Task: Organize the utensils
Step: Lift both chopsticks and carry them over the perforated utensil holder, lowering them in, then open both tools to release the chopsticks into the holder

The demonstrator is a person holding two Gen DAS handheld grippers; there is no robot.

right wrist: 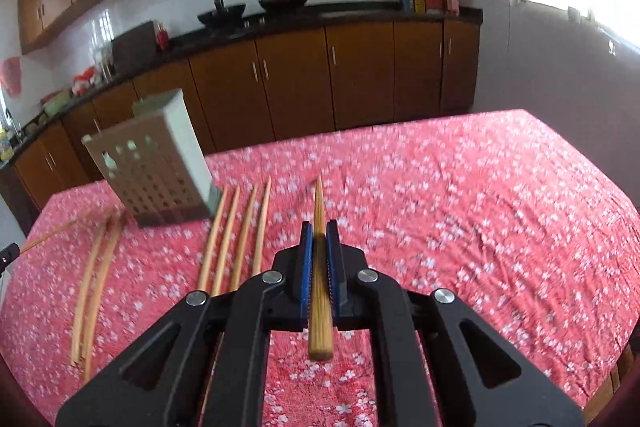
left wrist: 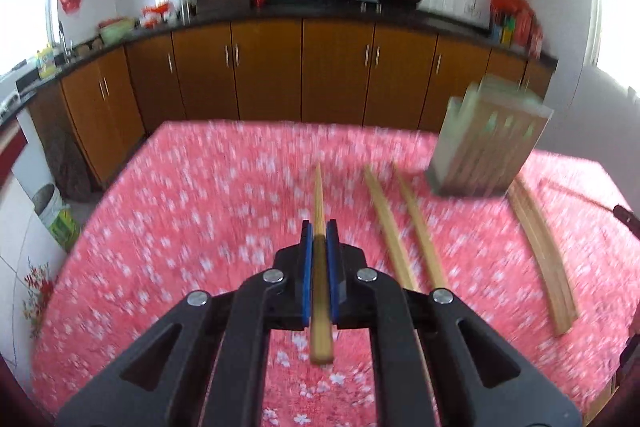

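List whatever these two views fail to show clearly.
- Utensil holder interior: left wrist view, motion blur; right wrist view, its walls hide it.
- Loose chopsticks: near ends hidden behind right gripper.
- Left gripper and its chopstick: tablecloth blurred around them.

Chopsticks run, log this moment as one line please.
left tongs: shut on chopstick | right tongs: shut on chopstick | loose chopsticks: on tablecloth | perforated holder: upright on table
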